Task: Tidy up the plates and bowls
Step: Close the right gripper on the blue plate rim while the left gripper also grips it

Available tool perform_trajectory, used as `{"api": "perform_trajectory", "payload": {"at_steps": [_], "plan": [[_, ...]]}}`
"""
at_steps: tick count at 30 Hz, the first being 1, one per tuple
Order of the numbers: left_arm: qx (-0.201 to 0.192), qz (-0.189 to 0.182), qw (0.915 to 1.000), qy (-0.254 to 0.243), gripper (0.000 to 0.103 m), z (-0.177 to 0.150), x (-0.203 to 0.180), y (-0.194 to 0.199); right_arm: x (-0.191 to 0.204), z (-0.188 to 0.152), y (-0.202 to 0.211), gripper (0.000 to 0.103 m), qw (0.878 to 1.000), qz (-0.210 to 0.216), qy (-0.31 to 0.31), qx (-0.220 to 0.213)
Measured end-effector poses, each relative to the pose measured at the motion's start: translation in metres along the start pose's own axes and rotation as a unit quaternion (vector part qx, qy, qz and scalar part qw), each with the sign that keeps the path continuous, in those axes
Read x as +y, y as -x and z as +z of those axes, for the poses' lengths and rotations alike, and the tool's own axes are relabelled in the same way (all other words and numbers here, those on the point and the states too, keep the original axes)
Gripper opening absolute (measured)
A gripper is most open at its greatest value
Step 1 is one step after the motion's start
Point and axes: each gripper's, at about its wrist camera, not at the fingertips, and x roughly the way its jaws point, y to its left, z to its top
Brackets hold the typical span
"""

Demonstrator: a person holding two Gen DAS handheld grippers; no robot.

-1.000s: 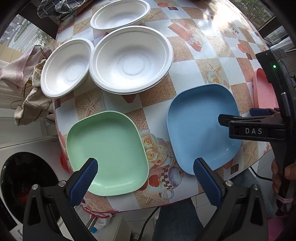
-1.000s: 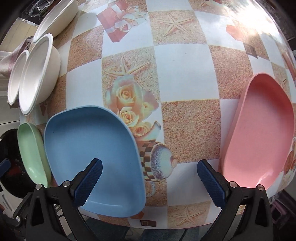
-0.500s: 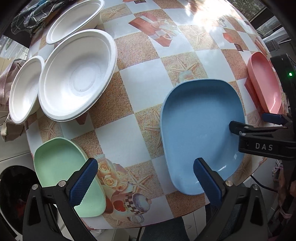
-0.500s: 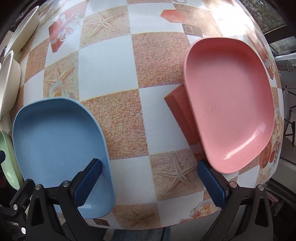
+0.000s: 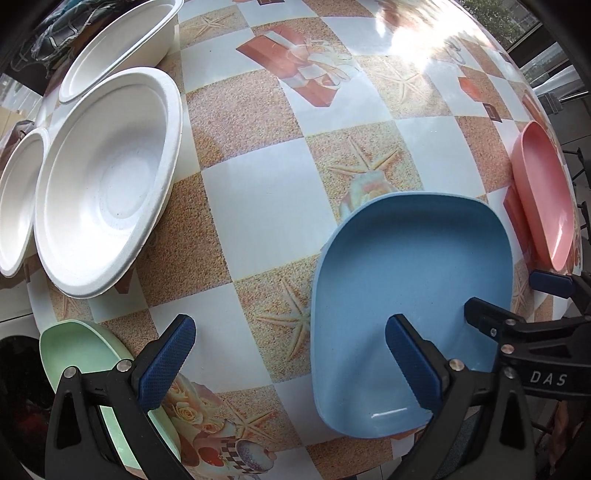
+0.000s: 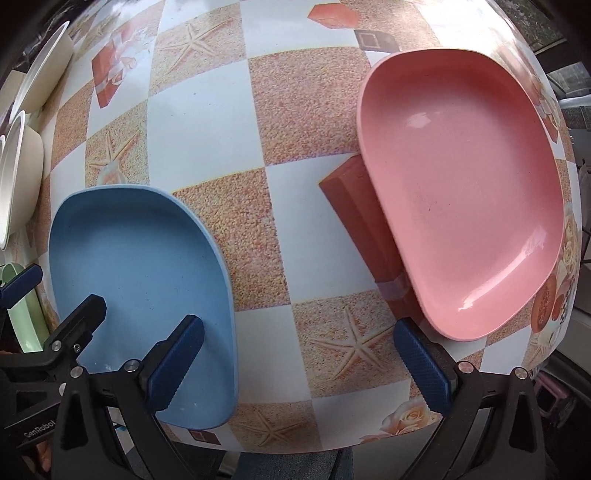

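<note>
A blue plate [image 5: 410, 295] lies near the table's front edge, with a green plate [image 5: 85, 354] to its left and a pink plate [image 5: 543, 195] to its right. Three white bowls sit at the back left: a large one [image 5: 107, 181], a small one [image 5: 18, 199] and another [image 5: 122, 44] behind. My left gripper [image 5: 291, 362] is open, its right finger over the blue plate's near part. My right gripper [image 6: 295, 365] is open above the table between the blue plate [image 6: 136, 291] and the pink plate [image 6: 465, 181]. The left gripper's fingers [image 6: 77, 325] show at the blue plate's left.
The round table [image 5: 266, 192] has a checked cloth with starfish and roses. Its front edge runs just under both grippers. Crumpled cloth [image 5: 55, 26] lies beyond the back-left bowls. A dark washer door [image 5: 18, 387] sits below the table at left.
Both grippers have swung to the right. The left one went from over the green plate to the blue plate. The right one went from the blue plate toward the pink plate. Both stayed open.
</note>
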Motion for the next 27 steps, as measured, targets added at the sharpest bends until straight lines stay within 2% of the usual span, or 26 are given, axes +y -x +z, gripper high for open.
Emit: {"api": "perform_trajectory", "payload": {"at_steps": [4, 6, 8, 12, 16, 19, 21, 24, 25, 26, 27], "plan": [[0.016, -0.005, 0.9997, 0.016, 0.103, 0.006, 0.004, -0.009, -0.009, -0.022, -0.001, 0.103, 1.000, 0.001, -0.001, 0.011], [0.015, -0.006, 0.9998, 0.015, 0.103, 0.003, 0.004, -0.009, 0.005, 0.004, -0.003, 0.103, 1.000, 0.003, -0.001, 0.020], [0.016, -0.006, 0.9998, 0.012, 0.103, 0.008, 0.006, -0.009, 0.003, 0.013, -0.003, 0.103, 1.000, 0.003, -0.002, 0.023], [0.012, -0.003, 0.9999, 0.012, 0.103, 0.002, 0.030, -0.013, 0.006, 0.016, -0.006, 0.103, 1.000, 0.004, -0.011, 0.006], [0.001, -0.008, 0.9997, 0.022, 0.103, -0.009, 0.035, -0.008, 0.002, 0.008, 0.000, 0.103, 1.000, 0.002, -0.019, 0.000], [0.016, -0.009, 0.9997, 0.019, 0.103, -0.006, 0.036, -0.008, 0.005, 0.009, 0.004, 0.103, 1.000, 0.005, -0.010, -0.020], [0.022, -0.006, 0.9996, 0.018, 0.102, -0.005, 0.036, -0.009, 0.007, 0.003, 0.003, 0.098, 1.000, 0.002, -0.006, -0.028], [0.018, -0.008, 0.9998, 0.008, 0.095, 0.002, 0.030, -0.005, 0.014, -0.009, 0.010, 0.075, 0.999, 0.008, 0.009, -0.040], [0.016, -0.008, 0.9998, 0.004, 0.093, 0.003, 0.026, -0.004, 0.016, -0.011, 0.012, 0.063, 0.999, 0.013, 0.014, -0.044], [0.013, -0.007, 0.9999, 0.000, 0.089, 0.003, 0.023, -0.002, 0.018, -0.013, 0.014, 0.056, 0.999, 0.015, 0.017, -0.045], [0.009, -0.007, 0.9999, -0.004, 0.083, 0.003, 0.021, 0.000, 0.019, -0.015, 0.014, 0.053, 0.999, 0.017, 0.017, -0.047]]}}
